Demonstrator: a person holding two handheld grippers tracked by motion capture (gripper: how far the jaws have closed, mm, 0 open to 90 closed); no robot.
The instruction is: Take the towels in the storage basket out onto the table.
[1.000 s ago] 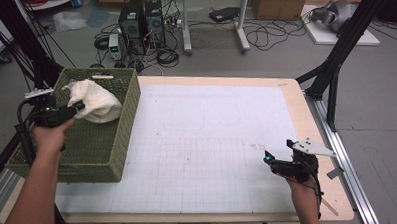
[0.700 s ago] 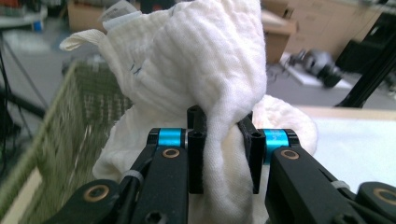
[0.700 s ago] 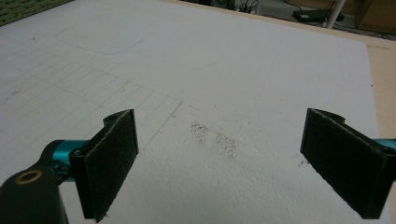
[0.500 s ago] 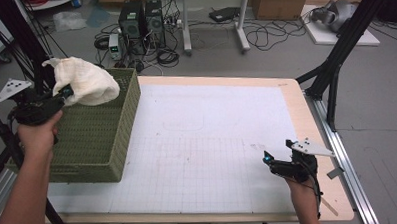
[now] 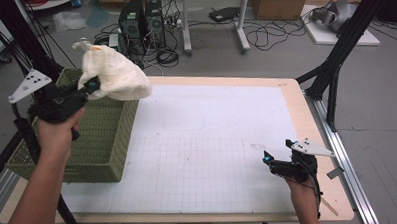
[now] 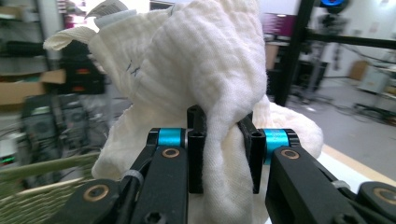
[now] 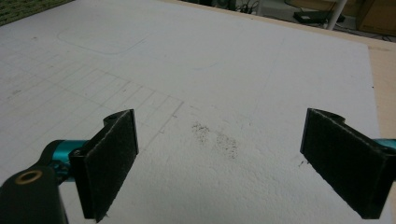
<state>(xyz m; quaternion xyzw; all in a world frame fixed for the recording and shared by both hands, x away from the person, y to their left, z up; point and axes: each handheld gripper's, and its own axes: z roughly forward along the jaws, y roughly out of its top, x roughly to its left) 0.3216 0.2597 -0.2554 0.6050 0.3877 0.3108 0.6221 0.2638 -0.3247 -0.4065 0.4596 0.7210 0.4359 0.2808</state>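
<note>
High view above the near table edge facing forward, tool views close, sharing the mat.

Even, soft indoor light falls on the table, casting only faint shadows. The white cloth glares slightly near its top edge, and the room behind the cloth is blurred; the high view looks grainy.
</note>
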